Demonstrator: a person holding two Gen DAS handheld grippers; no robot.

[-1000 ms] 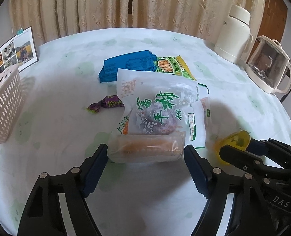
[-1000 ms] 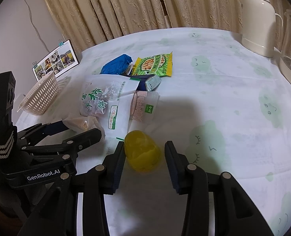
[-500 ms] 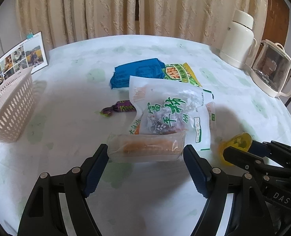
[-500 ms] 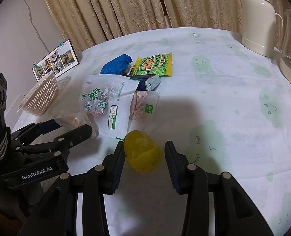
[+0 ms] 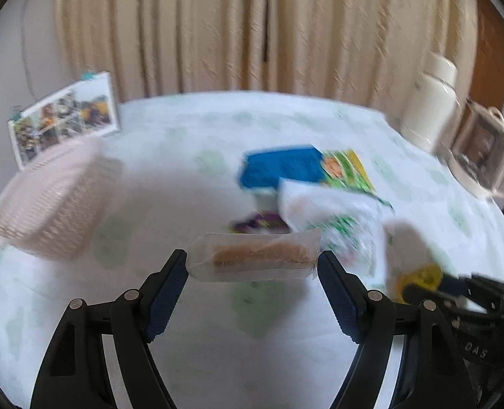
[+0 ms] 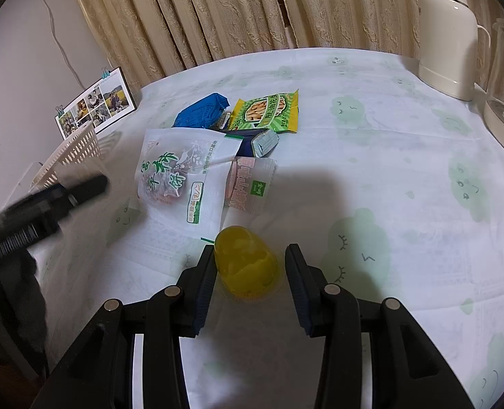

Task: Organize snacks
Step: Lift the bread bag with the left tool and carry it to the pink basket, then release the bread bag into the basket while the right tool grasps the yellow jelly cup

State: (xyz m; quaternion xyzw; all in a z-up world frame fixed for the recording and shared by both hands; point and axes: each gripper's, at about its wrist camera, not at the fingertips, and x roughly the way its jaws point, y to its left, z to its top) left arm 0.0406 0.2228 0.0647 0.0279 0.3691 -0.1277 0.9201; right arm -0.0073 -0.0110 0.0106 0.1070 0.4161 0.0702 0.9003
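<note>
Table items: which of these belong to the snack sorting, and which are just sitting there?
Part of the job:
- clear-wrapped bread stick, in the left tongs
- yellow jelly cup, between the right tongs
- blue packet
- green peanut bag
- white date-cake bag
- basket

Just lying about:
- photo card
- cream thermos
- glass kettle

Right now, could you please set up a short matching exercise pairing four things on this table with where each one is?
Things:
1. bread packet
2. yellow jelly cup
3. basket
4. blue packet

Places:
A. beside the photo card
B. between the right gripper's fingers
C. next to the green peanut packet
D. between the left gripper's fingers

Pairs: 1-D, 2-B, 3-A, 4-C
</note>
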